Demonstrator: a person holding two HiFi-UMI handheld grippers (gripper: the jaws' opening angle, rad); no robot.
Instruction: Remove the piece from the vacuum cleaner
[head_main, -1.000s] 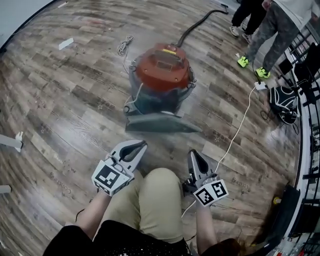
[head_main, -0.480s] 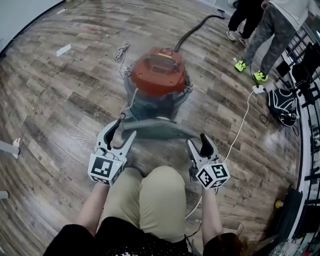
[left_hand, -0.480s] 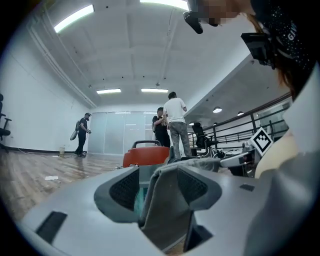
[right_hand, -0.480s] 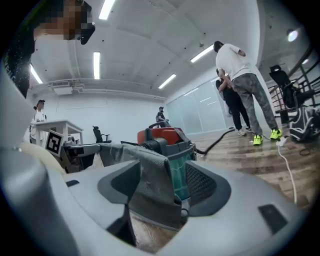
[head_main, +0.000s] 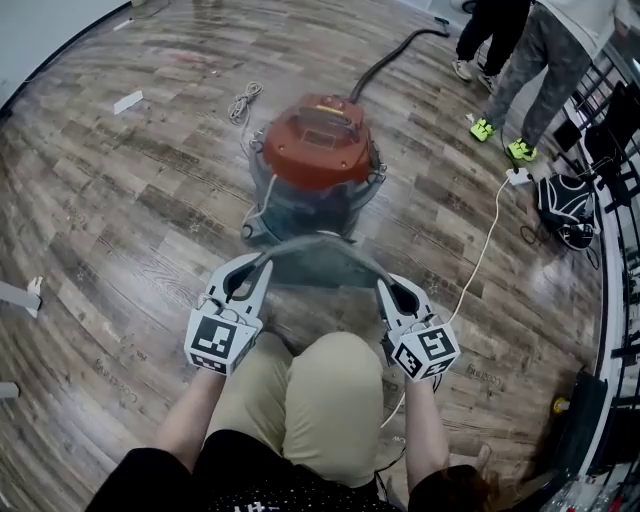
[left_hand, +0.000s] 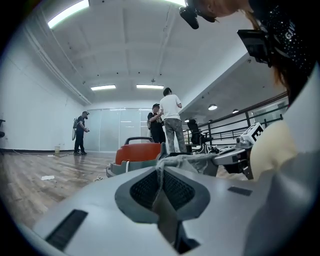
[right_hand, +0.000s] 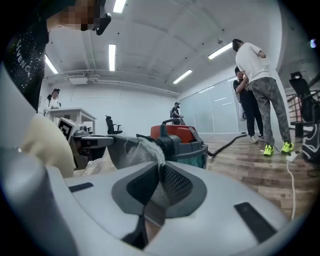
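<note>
The piece (head_main: 315, 262), a grey cloth-like sheet, hangs stretched between the two grippers just in front of the person's knee (head_main: 320, 395), clear of the floor (head_main: 120, 200). The left gripper (head_main: 252, 272) has the piece's left edge between its jaws, which are closing and already nip the cloth; its own view shows the fabric pinched in the narrow slit. The right gripper (head_main: 388, 288) is closing likewise on the right edge, with the cloth caught between its pads. The vacuum cleaner (head_main: 318, 140), with its red top and greenish drum, stands on the floor just beyond the piece. Its dark hose (head_main: 390, 55) runs away toward two people (head_main: 540, 60) standing at the far right
</note>
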